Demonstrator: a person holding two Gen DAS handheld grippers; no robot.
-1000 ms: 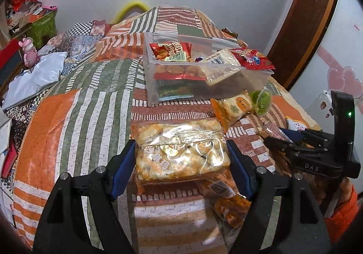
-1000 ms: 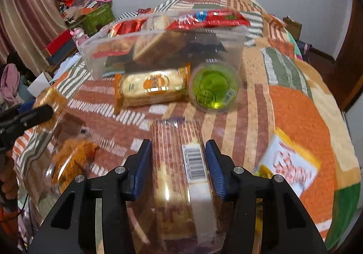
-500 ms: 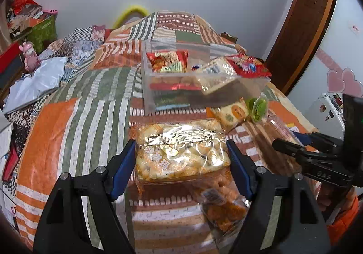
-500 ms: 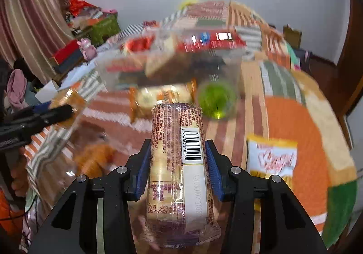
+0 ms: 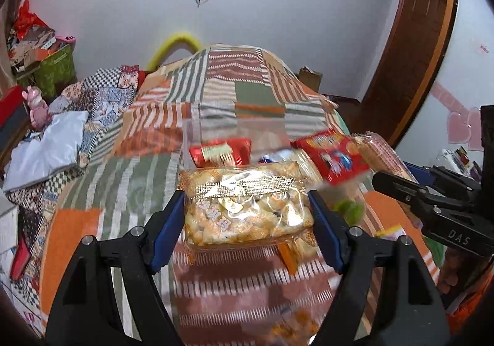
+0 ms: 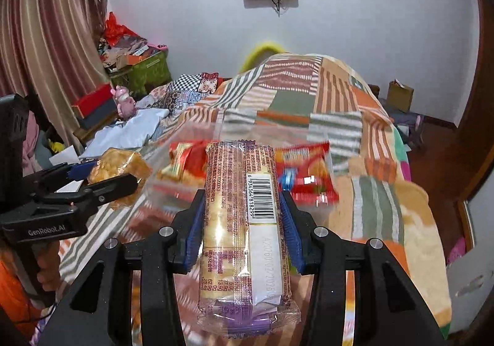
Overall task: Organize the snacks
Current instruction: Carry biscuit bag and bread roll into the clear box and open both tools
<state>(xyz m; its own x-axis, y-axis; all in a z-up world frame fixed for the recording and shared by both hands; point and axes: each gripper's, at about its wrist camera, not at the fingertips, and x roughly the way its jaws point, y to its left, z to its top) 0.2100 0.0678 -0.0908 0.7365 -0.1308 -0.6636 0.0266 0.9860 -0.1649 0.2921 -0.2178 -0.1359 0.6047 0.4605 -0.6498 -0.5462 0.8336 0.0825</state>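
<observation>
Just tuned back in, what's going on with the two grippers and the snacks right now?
Both grippers are loaded. The left gripper is shut on a clear bag of golden puffed snacks, and the right gripper is shut on a long biscuit pack with a barcode. Both packs are held up above the striped bedspread, in front of the clear storage bin, which already holds red snack packets. Neither pack is in the bin yet.
</observation>
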